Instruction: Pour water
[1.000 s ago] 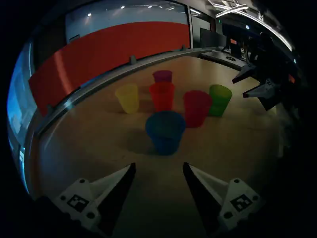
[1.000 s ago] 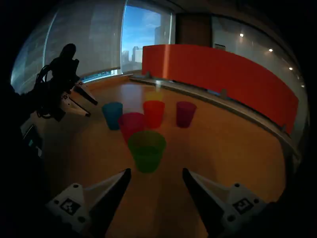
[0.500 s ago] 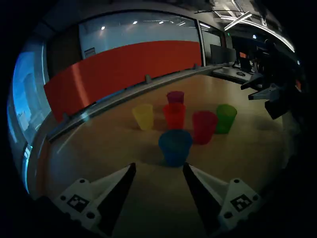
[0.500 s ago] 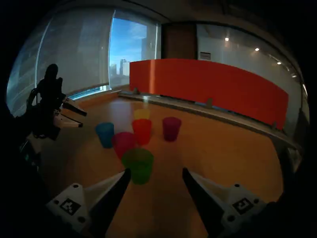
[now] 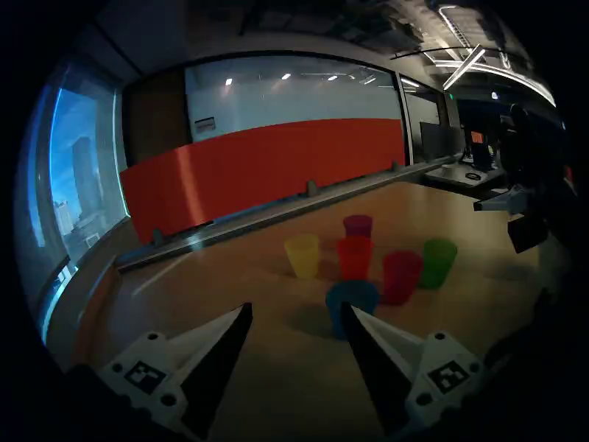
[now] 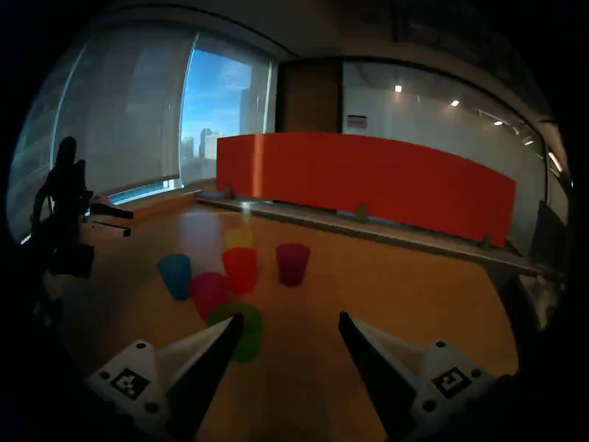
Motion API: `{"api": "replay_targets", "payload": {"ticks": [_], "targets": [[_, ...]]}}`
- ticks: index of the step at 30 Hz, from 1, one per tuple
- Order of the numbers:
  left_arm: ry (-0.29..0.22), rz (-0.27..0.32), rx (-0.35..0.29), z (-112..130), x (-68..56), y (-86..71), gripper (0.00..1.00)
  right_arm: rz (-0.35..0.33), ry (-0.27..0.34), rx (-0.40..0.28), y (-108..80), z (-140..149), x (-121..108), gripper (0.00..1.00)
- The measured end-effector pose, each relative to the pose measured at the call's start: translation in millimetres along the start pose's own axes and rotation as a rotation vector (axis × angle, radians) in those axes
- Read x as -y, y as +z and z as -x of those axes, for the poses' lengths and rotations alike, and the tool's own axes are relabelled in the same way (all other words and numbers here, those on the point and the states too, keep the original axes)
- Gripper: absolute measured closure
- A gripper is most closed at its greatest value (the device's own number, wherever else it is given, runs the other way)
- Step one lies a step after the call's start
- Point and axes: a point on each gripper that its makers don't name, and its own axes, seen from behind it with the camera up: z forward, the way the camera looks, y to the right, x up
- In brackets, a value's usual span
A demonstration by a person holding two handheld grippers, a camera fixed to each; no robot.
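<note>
L gripper (image 5: 294,308): fingers spread, empty, over the tabletop (image 5: 221,287). R gripper (image 6: 291,317): also spread, empty. Six cups stand upright, clustered mid-tabletop. Blue cup (image 5: 344,296) is nearest L gripper, green cup (image 6: 249,333) nearest R. Crimson cup (image 5: 402,275), orange cup (image 5: 354,257), yellow cup (image 5: 302,255) and purple cup (image 5: 358,225) stand toward the far edge w/ red partition (image 5: 258,166).

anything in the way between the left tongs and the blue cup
Nothing visible. The translucent blue plastic cup is the cup nearest the open left tongs, with only bare wooden tabletop in between. The red plastic cup and the orange plastic cup stand behind it.
</note>
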Motion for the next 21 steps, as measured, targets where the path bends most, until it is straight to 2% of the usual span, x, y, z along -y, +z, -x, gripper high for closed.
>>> {"api": "replay_targets", "payload": {"ticks": [6,13,21], "targets": [[-0.027,-0.032,-0.044,-5.5,5.9,-6.0,0.12,0.049,0.031,-0.029,1.3,-2.8,-8.0,0.0],[-0.053,-0.1,-0.078,-11.0,24.1,-10.8,0.12,0.133,0.04,-0.084,0.4,-15.0,-24.0,0.0],[-0.109,-0.178,-0.12,-7.3,41.6,-14.6,0.12,0.21,0.051,-0.145,2.9,-28.2,-37.9,0.0]]}}
